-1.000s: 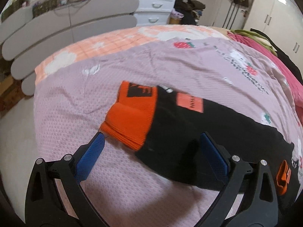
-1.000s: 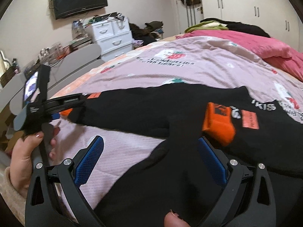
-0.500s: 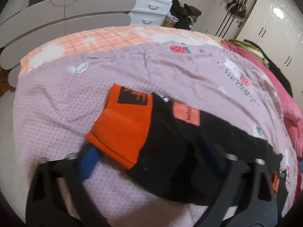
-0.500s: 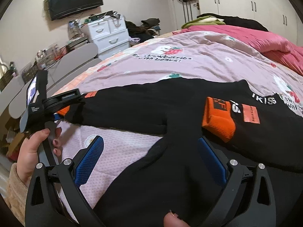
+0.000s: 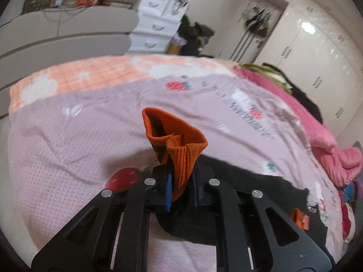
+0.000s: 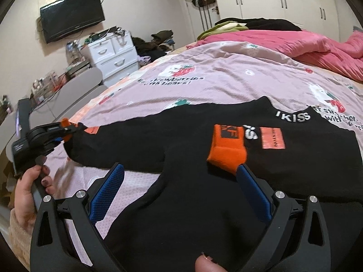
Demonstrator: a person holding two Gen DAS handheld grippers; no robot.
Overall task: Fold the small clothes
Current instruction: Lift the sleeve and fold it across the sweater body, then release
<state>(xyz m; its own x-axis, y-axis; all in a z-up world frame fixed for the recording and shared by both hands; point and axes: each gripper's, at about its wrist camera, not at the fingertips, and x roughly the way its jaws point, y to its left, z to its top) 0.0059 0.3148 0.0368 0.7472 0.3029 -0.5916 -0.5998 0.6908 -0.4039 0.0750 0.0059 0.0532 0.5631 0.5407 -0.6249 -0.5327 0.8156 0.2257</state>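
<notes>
The left hand-held gripper (image 5: 181,189), its jaws just closed, pinches 1 orange cuff (image 5: 179,149) of the black top (image 6: 204,136) spread on the bed (image 6: 215,74), while the right hand-held gripper (image 6: 179,190) hangs spread, so the thin pinch could slip and drop the sleeve.

My left gripper (image 5: 181,188): matt black plastic frame, bright metal screw heads, blue pads with a fine knobbly texture. Cuff (image 5: 181,149) pinched in it: orange ribbed knit. Black garment (image 6: 181,136): soft matt cloth, smooth orange patch (image 6: 272,138). Bedspread (image 5: 79,136): lilac cloth, waffle-textured, matt. Wardrobe doors (image 5: 317,52): glossy white. My right gripper (image 6: 179,190): same plastic, same pads.
</notes>
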